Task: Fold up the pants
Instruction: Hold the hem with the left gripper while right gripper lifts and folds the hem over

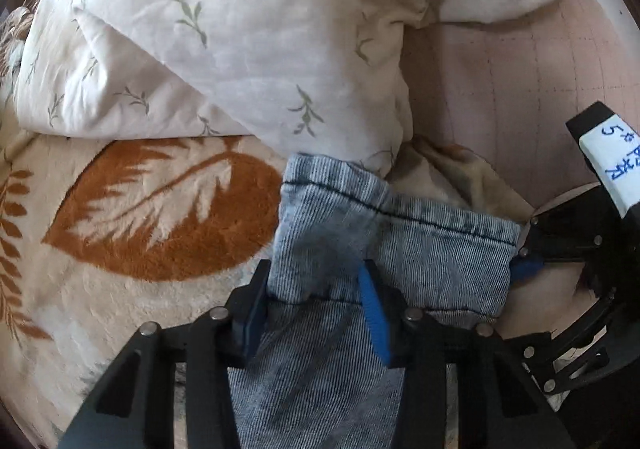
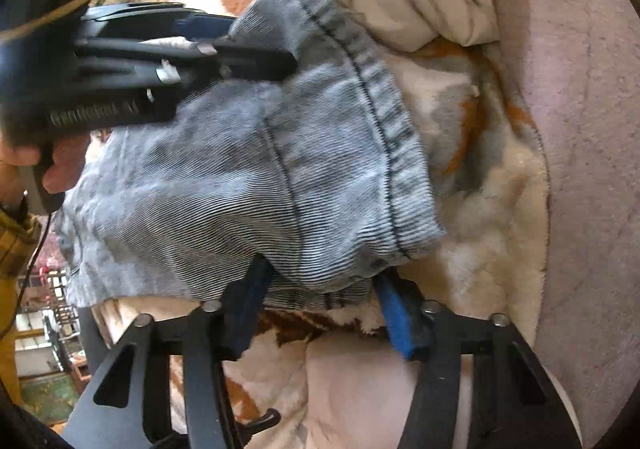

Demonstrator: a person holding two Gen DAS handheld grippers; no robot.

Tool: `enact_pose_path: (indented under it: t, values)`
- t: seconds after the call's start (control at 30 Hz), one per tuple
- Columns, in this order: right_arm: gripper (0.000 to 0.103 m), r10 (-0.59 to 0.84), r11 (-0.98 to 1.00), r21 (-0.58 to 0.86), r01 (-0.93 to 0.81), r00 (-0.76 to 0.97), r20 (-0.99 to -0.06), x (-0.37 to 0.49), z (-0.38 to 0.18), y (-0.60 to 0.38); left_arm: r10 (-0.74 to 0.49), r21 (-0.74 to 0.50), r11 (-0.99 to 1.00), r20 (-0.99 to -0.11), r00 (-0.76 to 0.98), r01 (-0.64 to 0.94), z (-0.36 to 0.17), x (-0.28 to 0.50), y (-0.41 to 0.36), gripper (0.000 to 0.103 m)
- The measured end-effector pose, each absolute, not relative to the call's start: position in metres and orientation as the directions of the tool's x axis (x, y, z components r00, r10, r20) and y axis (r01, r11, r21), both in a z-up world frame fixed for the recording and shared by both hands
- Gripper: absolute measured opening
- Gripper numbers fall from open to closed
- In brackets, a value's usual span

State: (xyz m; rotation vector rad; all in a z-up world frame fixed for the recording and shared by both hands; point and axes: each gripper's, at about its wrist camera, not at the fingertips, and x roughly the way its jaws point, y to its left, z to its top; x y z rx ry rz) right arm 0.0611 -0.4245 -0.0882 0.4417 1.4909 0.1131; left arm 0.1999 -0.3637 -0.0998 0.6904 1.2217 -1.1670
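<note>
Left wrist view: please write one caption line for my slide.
Left tongs and right tongs hold the hem of faded denim pants over a leaf-patterned blanket.

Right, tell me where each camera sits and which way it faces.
Left wrist: on the left gripper, looking along its fingers over the jeans leg to the leaf blanket and sprig-print duvet; the right gripper enters at right.
Right wrist: on the right gripper, facing the hem sideways-on; the left gripper and the person's hand show at left.
Shared: jeans leg, blanket, and each view shows the other gripper.
</note>
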Motion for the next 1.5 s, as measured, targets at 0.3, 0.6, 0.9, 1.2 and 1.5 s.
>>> enact_pose_path:
  t: [0.3,0.6,0.9,1.2,1.5]
  values:
    - [0.048,0.373,0.897,0.389,0.212,0.113,-0.921,0.061,-0.092,-0.431,-0.291,-0.16,0.321,-0.955,-0.063,0.933,-0.104,0.196,-0.374,0.05]
    - [0.019,0.368,0.905,0.395,0.156,0.178,-0.913,0.063,-0.064,-0.422,-0.343,-0.162,0.333,-0.938,-0.041,0.929,-0.089,0.176,-0.366,0.02]
    - [0.016,0.364,0.915,0.392,0.095,0.223,-0.904,0.063,-0.026,-0.404,-0.417,-0.188,0.326,-0.908,-0.038,0.927,-0.05,0.164,-0.34,0.018]
    - [0.015,0.352,0.928,0.372,0.029,0.268,-0.897,0.056,0.008,-0.37,-0.476,-0.196,0.34,-0.879,-0.012,0.92,-0.005,0.163,-0.291,0.018]
    - [0.015,0.379,0.925,0.358,-0.126,0.292,-0.878,0.055,0.048,-0.298,-0.552,-0.206,0.39,-0.832,0.049,0.897,0.032,0.176,-0.2,0.018]
